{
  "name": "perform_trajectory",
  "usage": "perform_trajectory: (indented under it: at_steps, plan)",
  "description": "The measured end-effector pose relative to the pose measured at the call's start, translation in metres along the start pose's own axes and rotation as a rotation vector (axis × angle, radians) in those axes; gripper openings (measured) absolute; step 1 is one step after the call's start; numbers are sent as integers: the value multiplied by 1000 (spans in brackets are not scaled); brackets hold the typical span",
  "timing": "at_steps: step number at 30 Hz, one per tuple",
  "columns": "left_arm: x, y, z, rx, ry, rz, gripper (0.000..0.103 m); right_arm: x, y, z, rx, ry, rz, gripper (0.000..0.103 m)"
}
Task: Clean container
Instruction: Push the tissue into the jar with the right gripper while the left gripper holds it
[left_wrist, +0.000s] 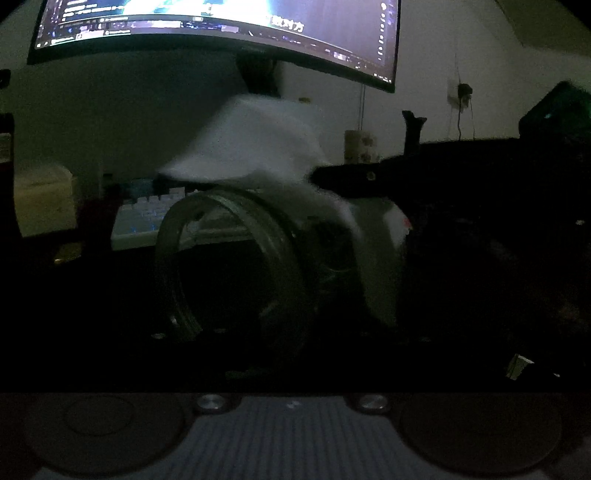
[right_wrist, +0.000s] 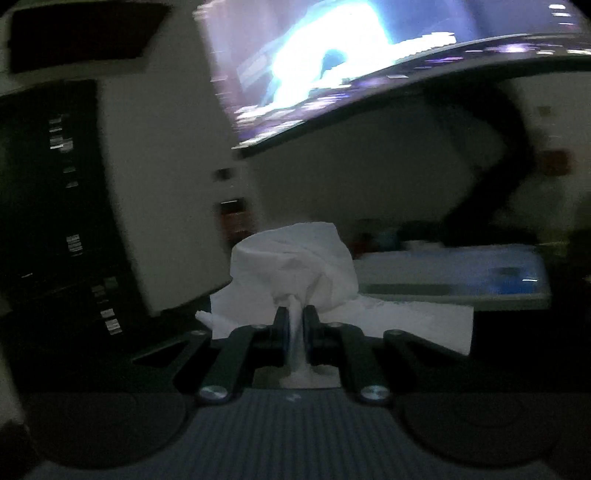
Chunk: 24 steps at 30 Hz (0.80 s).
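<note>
A clear round container (left_wrist: 236, 258) lies tilted on its side in the left wrist view, its wide mouth facing left, with a white part (left_wrist: 376, 258) at its right end. My left gripper (left_wrist: 291, 321) points at it, but its fingers are lost in the dark, so I cannot see whether the pads touch it. Just above the container's rim hangs a crumpled white tissue (left_wrist: 255, 147). My right gripper (left_wrist: 347, 177) reaches in from the right and holds it. In the right wrist view my right gripper (right_wrist: 295, 317) is shut on the tissue (right_wrist: 295, 262), which bunches up ahead of the fingertips.
A lit curved monitor (left_wrist: 221, 22) hangs over the dark desk. A white keyboard (left_wrist: 147, 214) lies behind the container. A pale box (left_wrist: 44, 199) stands at the left. The right wrist view shows a flat tissue sheet (right_wrist: 424, 325), the keyboard (right_wrist: 454, 273) and a white cabinet (right_wrist: 166, 184).
</note>
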<state>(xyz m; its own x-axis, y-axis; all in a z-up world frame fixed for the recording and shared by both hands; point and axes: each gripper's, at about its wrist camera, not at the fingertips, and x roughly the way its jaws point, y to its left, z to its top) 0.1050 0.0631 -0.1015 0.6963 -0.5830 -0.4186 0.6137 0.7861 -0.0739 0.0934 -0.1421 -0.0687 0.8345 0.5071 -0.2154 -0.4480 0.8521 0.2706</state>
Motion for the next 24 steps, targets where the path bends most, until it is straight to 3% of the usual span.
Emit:
perform_trajectory:
  at_steps: [2,4,8,9,11,13,16,17,22,24]
  plan:
    - [0,0,1,-4,-1,7,37,-1,-6,0,8,-9,-65,10]
    - [1,-1,1,1,1,21,37,-2,-3,-2,12,-14,-58,10]
    - [1,-5,1,19,4,47,37,-7,21,-10,-42,13,122,10]
    - [0,-7,0,30,4,52,37,-7,23,-10,-46,17,130,10]
    - [-1,-8,-1,42,2,53,42,-8,19,-9,-41,11,95,10]
    - [-1,-10,-2,54,0,52,53,-8,8,-6,-11,-3,1,10]
    - [1,-13,-3,74,-1,57,54,-5,0,-3,33,-14,-87,10]
    - [2,-15,-3,81,-1,58,54,-4,5,-4,19,-16,-78,10]
    - [1,-18,-4,90,0,57,54,-5,28,-13,-41,10,132,10]
    - [0,-18,-5,90,-1,54,54,-5,24,-12,-35,9,117,10]
